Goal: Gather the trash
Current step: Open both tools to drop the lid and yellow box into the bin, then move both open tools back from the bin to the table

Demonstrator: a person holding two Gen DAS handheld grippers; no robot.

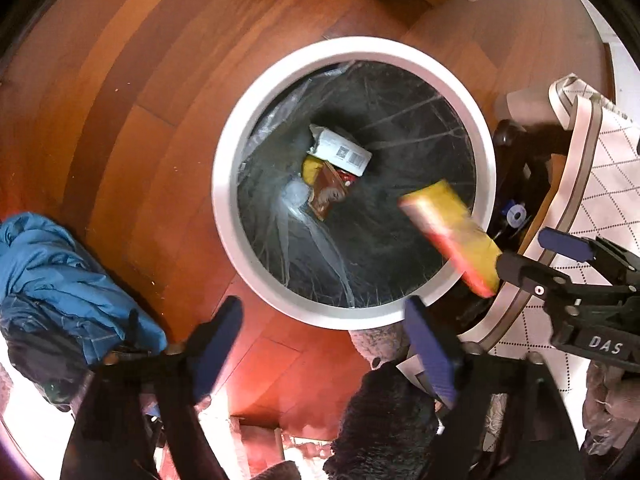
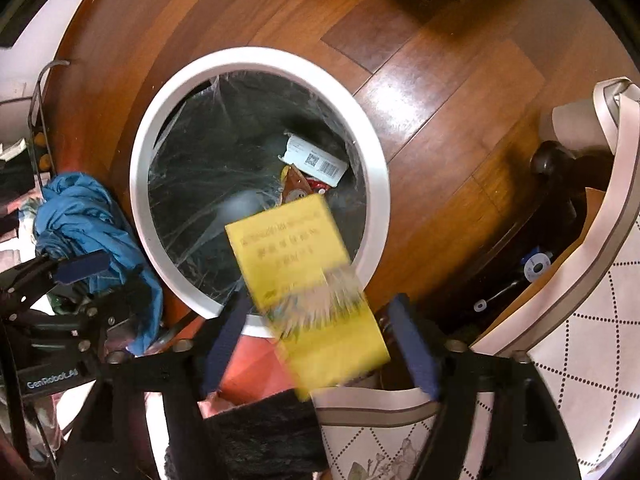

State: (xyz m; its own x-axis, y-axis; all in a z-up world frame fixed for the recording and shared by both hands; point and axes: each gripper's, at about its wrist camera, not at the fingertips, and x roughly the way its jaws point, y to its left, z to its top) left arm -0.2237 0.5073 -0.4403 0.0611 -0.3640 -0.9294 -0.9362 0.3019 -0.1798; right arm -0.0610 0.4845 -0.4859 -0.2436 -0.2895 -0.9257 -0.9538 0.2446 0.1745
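A round white trash bin (image 1: 224, 184) (image 2: 138, 184) with a black liner stands on the wooden floor below both grippers. At its bottom lie a white barcoded box (image 1: 340, 150) (image 2: 316, 160) and a red-and-yellow wrapper (image 1: 326, 190). A yellow box (image 2: 304, 272) (image 1: 452, 232), blurred and tilted, hangs over the bin's near rim between the fingers of my right gripper (image 2: 320, 340) (image 1: 524, 250). Its pads stand apart from the box's sides, so it is open. My left gripper (image 1: 326, 340) is open over the bin's near edge with nothing between its fingers.
A crumpled blue cloth (image 1: 60, 276) (image 2: 84, 216) lies on the floor left of the bin. A white quilted bag with tan straps (image 1: 592, 184) (image 2: 580, 320) stands to the right, beside a dark chair base (image 2: 552, 208). A dark furry sleeve (image 1: 384, 420) is at the bottom.
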